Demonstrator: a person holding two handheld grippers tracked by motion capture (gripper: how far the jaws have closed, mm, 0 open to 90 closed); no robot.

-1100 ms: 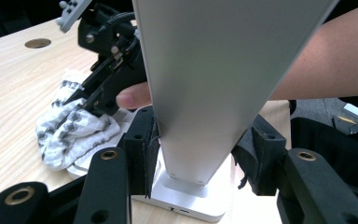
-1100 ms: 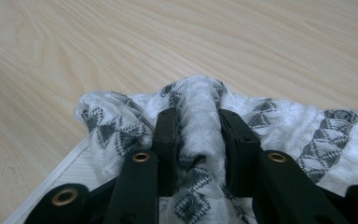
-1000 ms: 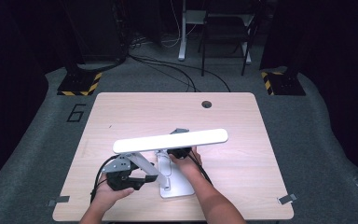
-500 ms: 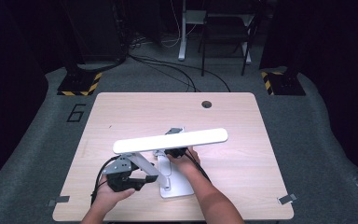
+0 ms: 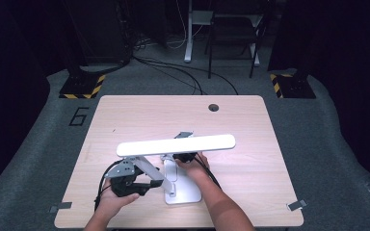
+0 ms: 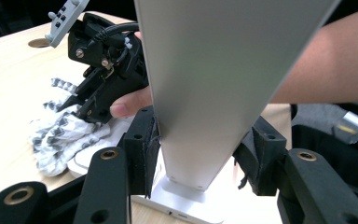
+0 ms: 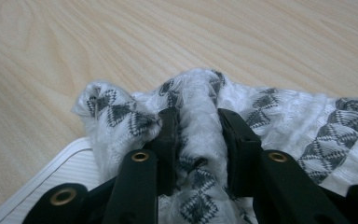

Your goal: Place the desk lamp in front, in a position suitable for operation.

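A white desk lamp stands near the table's front edge, its long light bar [image 5: 176,144] level above its flat base [image 5: 185,192]. My left gripper [image 5: 149,182] is shut on the lamp's slanted grey arm [image 6: 205,93], with a jaw pressed against each side. My right gripper [image 7: 196,126] is shut on a bunched fold of a white cloth with a black pattern [image 7: 289,116]. The cloth lies partly on the base [image 7: 70,172] and partly on the table. In the left gripper view the right gripper [image 6: 86,105] reaches down onto the cloth [image 6: 60,135] just behind the arm.
The wooden table [image 5: 125,115] has a round cable hole [image 5: 214,107] near its far edge and tape tabs [image 5: 60,208] at the front corners. Beyond it, cables, furniture legs and yellow-black striped bases [image 5: 82,86] sit on the grey floor.
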